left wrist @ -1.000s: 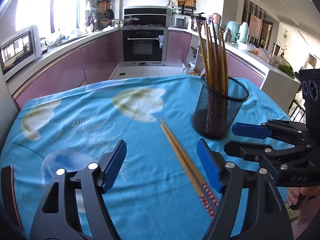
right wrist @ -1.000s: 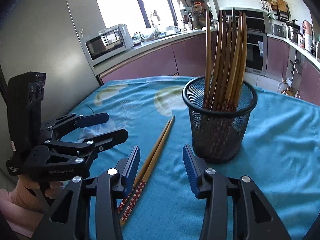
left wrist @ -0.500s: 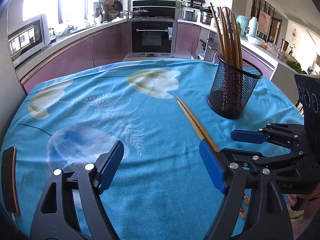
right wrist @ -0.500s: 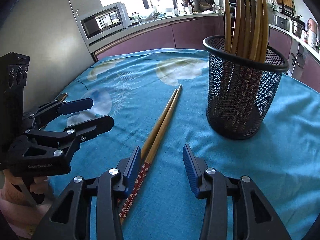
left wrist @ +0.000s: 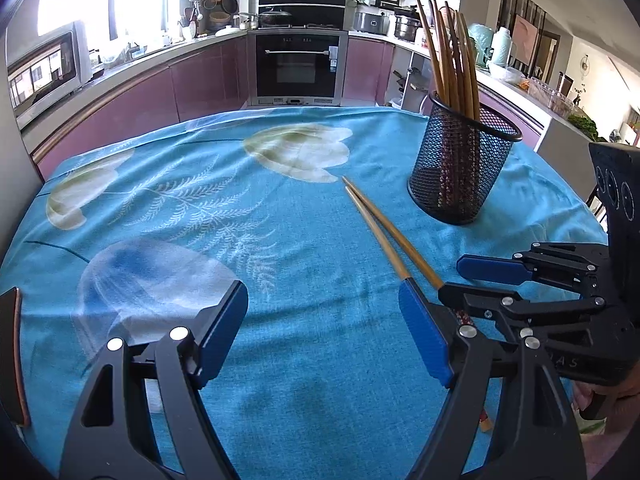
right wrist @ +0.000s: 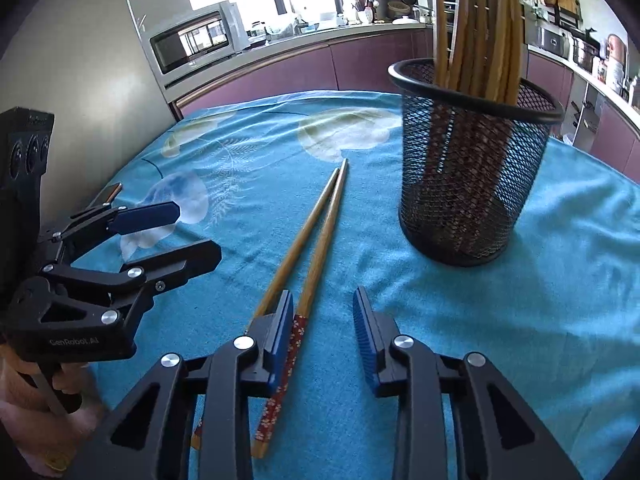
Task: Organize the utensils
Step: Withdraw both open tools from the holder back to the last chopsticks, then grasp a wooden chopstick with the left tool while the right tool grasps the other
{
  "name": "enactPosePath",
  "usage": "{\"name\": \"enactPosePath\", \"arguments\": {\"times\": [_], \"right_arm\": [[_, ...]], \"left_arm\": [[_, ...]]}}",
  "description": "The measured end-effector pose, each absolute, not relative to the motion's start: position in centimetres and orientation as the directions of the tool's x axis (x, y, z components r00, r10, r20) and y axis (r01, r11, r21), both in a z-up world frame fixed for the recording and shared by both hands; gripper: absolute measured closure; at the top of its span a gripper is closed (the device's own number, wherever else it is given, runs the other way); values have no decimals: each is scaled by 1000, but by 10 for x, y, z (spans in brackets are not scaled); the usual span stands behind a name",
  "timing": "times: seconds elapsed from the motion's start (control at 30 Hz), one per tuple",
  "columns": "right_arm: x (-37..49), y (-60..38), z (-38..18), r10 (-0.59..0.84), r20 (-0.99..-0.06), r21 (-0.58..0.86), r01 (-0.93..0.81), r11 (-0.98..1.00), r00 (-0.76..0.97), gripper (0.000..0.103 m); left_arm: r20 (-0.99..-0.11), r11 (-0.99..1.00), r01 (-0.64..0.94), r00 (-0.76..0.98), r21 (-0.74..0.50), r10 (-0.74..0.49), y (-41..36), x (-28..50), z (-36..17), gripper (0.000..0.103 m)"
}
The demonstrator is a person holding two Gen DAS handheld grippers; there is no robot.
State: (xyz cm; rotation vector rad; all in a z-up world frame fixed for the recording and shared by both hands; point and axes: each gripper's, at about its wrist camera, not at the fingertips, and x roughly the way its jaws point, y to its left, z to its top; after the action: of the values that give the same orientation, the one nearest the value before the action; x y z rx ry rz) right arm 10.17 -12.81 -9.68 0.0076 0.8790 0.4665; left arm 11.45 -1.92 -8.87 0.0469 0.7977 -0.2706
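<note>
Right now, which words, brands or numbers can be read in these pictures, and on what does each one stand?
"GenRobot.AI": on the black body of the left gripper, seen in the right wrist view.
"AS": end of a partly hidden print on the right gripper body.
Oven label: too small to read.

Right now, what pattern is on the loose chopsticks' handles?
Red with small pale flowers on the chopsticks; right wrist view.

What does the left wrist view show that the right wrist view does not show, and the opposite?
Only the left wrist view shows the oven on the far kitchen wall and the left gripper from behind, its jaws wide apart over bare cloth.

Only the right wrist view shows the red patterned ends of the two loose chopsticks and the right gripper, its jaws closing with one chopstick between them.

Both show the mesh holder full of chopsticks, the blue tablecloth and the microwave.
</note>
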Motion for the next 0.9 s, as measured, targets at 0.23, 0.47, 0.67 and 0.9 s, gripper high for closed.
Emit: {"name": "enactPosePath", "arguments": {"times": [0.23, 0.47, 0.67, 0.9], "right_arm": [[105, -141, -98, 416, -736, 244, -364, 899, 534, 84], [106, -146, -99, 421, -736, 261, -351, 899, 530, 91], [104, -148, -100, 421, -739, 267, -346, 899, 525, 92], [99, -150, -101, 445, -747, 289, -362, 886, 494, 96]], "left_arm": [[-735, 952, 302, 633, -53, -242, -36, 117, -97, 26], [-756, 937, 347, 603, -42, -256, -55, 121, -104, 34], [-769, 935, 351, 583, -54, -263, -61, 125, -109, 55], [-773, 944, 313, 572, -102, -273, -47, 129, -110, 77]]}}
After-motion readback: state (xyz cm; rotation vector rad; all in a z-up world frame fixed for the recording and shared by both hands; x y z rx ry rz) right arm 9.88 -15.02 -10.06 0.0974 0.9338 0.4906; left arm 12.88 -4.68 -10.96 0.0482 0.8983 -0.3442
